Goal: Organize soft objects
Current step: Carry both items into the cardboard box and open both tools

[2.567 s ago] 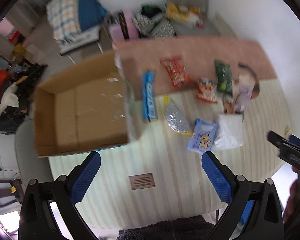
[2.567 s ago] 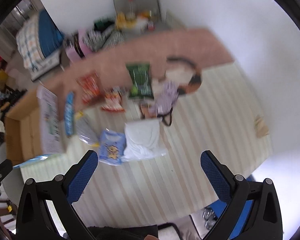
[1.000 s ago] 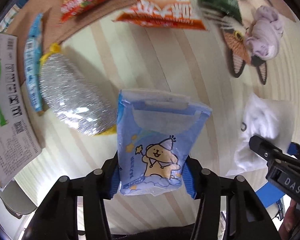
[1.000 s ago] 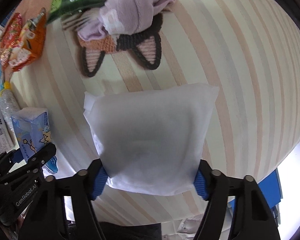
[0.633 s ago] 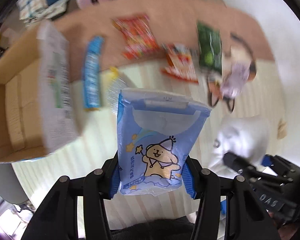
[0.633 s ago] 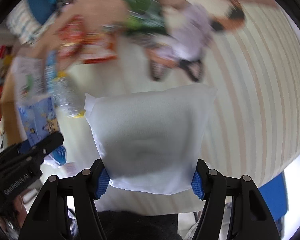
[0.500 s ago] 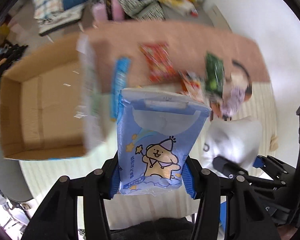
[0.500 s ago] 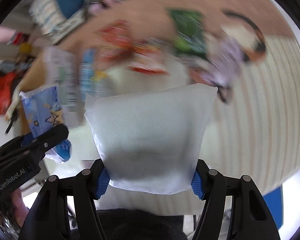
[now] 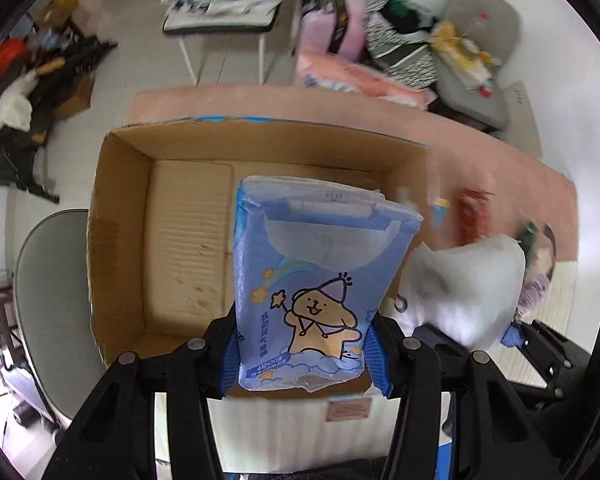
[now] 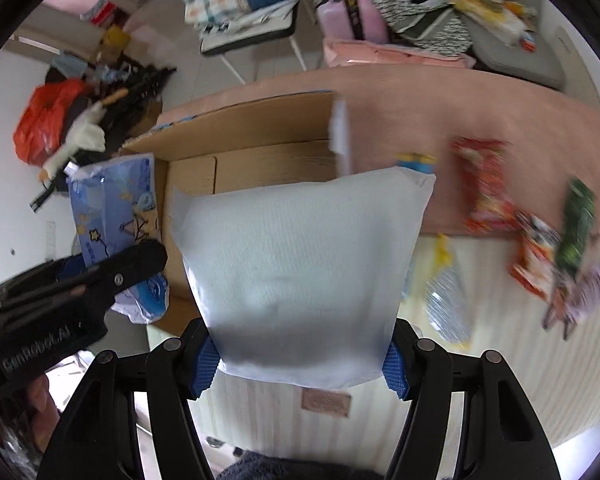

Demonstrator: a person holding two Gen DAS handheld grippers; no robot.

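My left gripper [image 9: 302, 356] is shut on a blue tissue pack [image 9: 320, 280] with a cartoon bear and holds it in the air over the open cardboard box [image 9: 120, 240], whose floor is bare. My right gripper [image 10: 300, 360] is shut on a white soft pack [image 10: 300, 272] and holds it above the box's right end [image 10: 260, 136]. The white pack also shows in the left wrist view [image 9: 468, 284], to the right of the tissue pack. The tissue pack shows in the right wrist view [image 10: 112, 204], at the left.
On the striped table [image 10: 480, 400] to the right lie a red snack bag [image 10: 484, 184], an orange snack bag [image 10: 536, 256], a green bag [image 10: 576, 224], a silver pouch [image 10: 448, 304] and a purple cloth [image 10: 596, 284]. A grey chair [image 9: 48, 300] stands left of the box.
Both grippers have swung left with their packs, from over the striped table to over the cardboard box. Both grips are unchanged.
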